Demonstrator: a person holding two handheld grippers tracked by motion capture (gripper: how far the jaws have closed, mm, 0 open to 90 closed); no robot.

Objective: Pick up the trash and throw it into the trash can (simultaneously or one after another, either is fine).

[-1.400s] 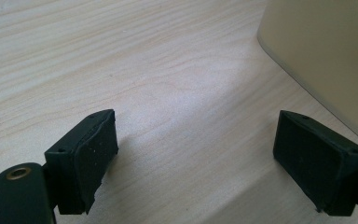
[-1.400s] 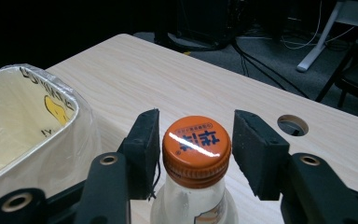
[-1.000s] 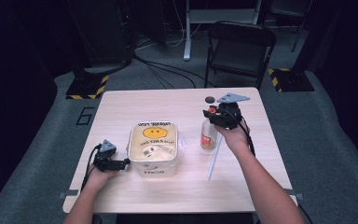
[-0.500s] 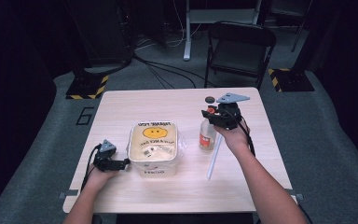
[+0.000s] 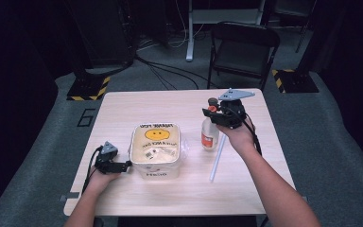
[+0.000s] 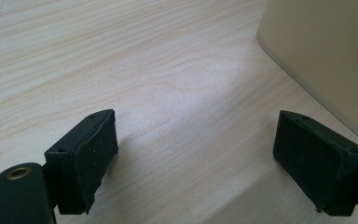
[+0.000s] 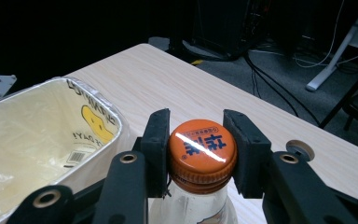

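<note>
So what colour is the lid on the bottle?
Orange, with dark blue writing on top. The round screw cap of the clear plastic bottle shows best in the right gripper view.

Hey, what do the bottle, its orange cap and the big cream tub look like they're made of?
Bottle: clear plastic by the look, or glass; see-through wall, printed label.
Orange cap: glossy, ribbed edge, bright glare; painted metal or plastic.
Cream tub: probably thin plastic; smooth wall, shiny crinkled film lining inside.

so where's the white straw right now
In the high view the straw lies flat on the table's right side, just right of the bottle, beside the person's right forearm.
</note>
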